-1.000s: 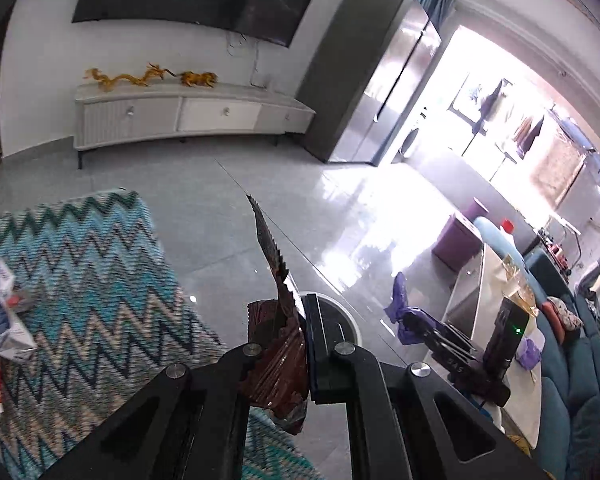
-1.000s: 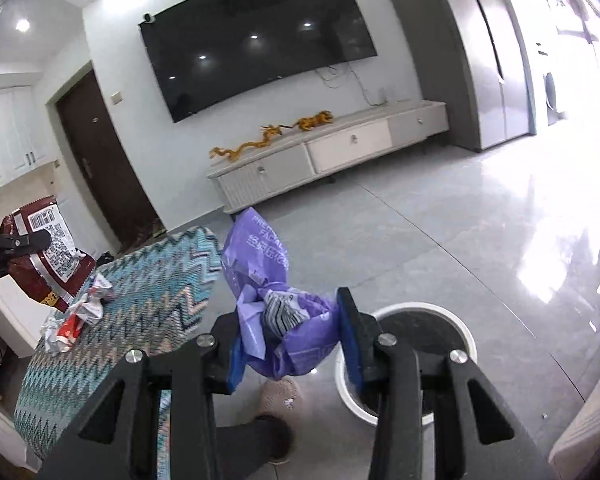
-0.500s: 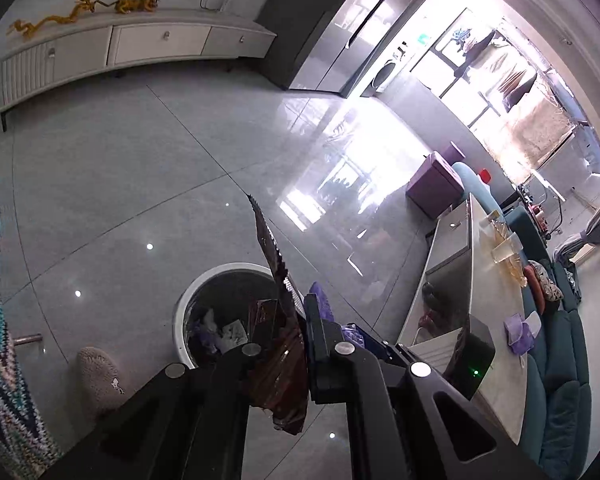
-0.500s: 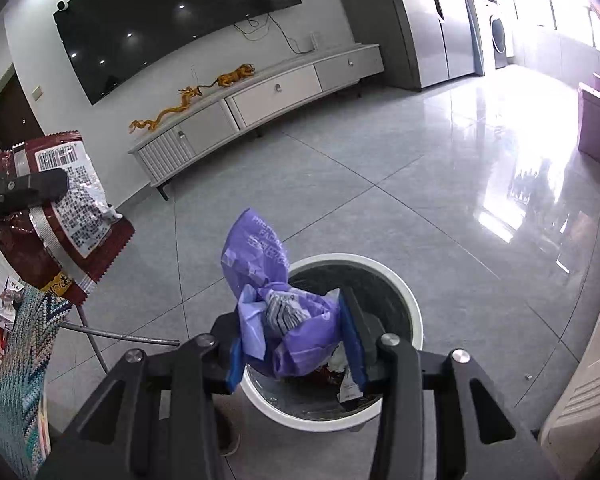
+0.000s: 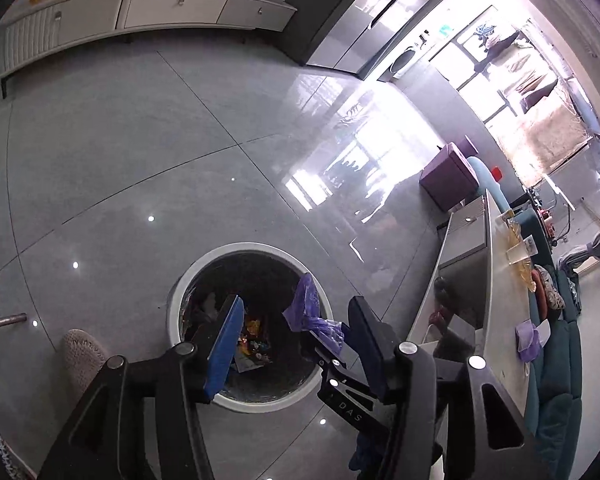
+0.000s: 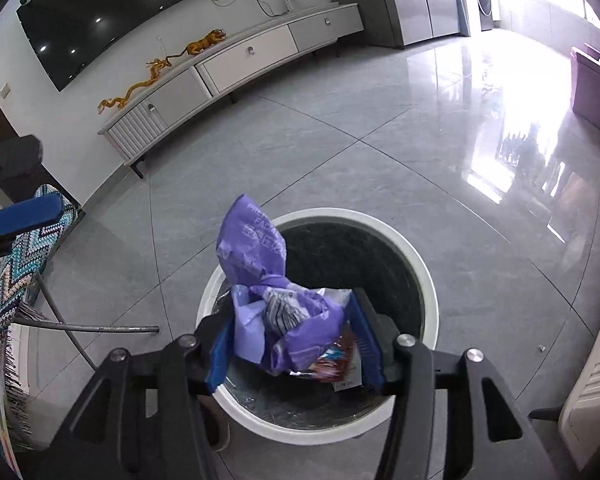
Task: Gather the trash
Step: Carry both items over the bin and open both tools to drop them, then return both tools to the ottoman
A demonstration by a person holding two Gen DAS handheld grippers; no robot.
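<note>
A round white-rimmed trash bin (image 5: 204, 272) with a dark liner stands on the grey tiled floor; it also shows in the right wrist view (image 6: 424, 276). My left gripper (image 5: 296, 344) is open and empty above the bin. The brown wrapper (image 6: 336, 360) lies inside the bin among other trash. My right gripper (image 6: 296, 348) is shut on a crumpled purple wrapper (image 6: 260, 280) and holds it over the bin; the purple wrapper also shows in the left wrist view (image 5: 312, 316).
A white TV cabinet (image 6: 236, 64) stands at the far wall under a television. A zigzag-patterned cloth on a table (image 6: 16, 260) is at left. A slipper (image 5: 82, 354) lies beside the bin. A coffee table (image 5: 500, 300) and purple stool (image 5: 448, 176) stand at right.
My left gripper has opened and the brown wrapper has dropped into the bin. Both grippers have moved closer over the bin. The right gripper still holds the purple wrapper.
</note>
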